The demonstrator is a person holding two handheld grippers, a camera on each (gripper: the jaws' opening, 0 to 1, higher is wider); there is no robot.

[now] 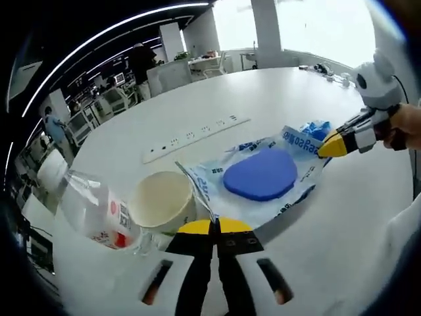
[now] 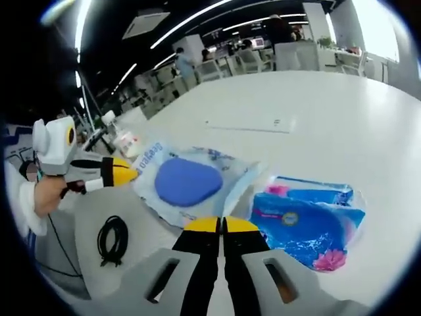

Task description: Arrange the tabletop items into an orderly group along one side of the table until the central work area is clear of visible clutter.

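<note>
A clear plastic bag [image 1: 289,155] printed in blue holds a flat blue rounded pad [image 1: 261,174] and lies on the white table. My left gripper [image 1: 214,226] is shut on the bag's near corner. My right gripper [image 1: 332,145] comes in from the right, shut on the opposite edge. In the right gripper view the same bag [image 2: 230,178] with the blue pad [image 2: 187,181] lies ahead of my right gripper [image 2: 222,225], which pinches its near edge. The left gripper [image 2: 122,172] grips the bag's far left side.
A white cup [image 1: 163,201] and a lying clear bottle [image 1: 99,214] sit left of the bag. A white power strip [image 1: 197,137] lies beyond. A blue tissue pack [image 2: 309,220] rests right of the bag, a coiled black cable [image 2: 113,238] at its left.
</note>
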